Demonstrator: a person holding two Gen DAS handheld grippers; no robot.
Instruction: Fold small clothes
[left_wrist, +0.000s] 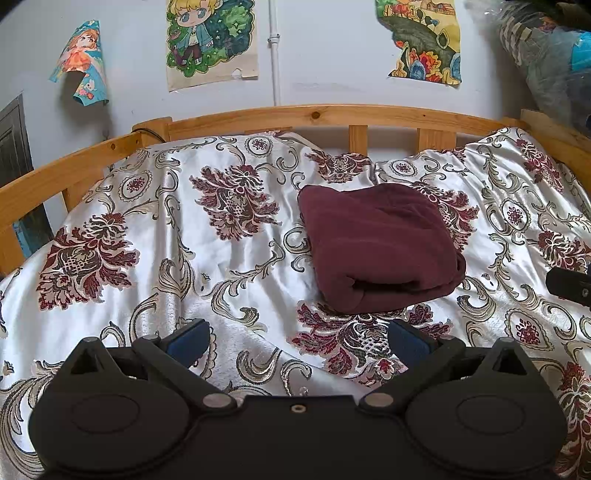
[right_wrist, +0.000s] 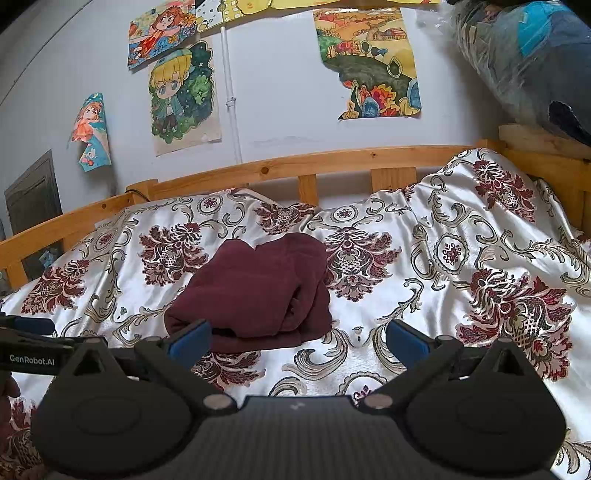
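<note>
Dark maroon folded fabric bundle (left_wrist: 380, 247) sits loose on slick floral satin bedspread (left_wrist: 229, 295); left gripper (left_wrist: 297, 339) and right gripper (right_wrist: 298, 338) both spread wide, empty. Risk: a nudge slides it, folds spill.

From my left gripper (left_wrist: 297, 341) and right gripper (right_wrist: 297, 341), both cameras look low and forward across the bed toward the postered wall (left_wrist: 332, 55), sharing the nearby folded maroon garment (left_wrist: 380, 247) and wooden rail (left_wrist: 314, 114).
</note>
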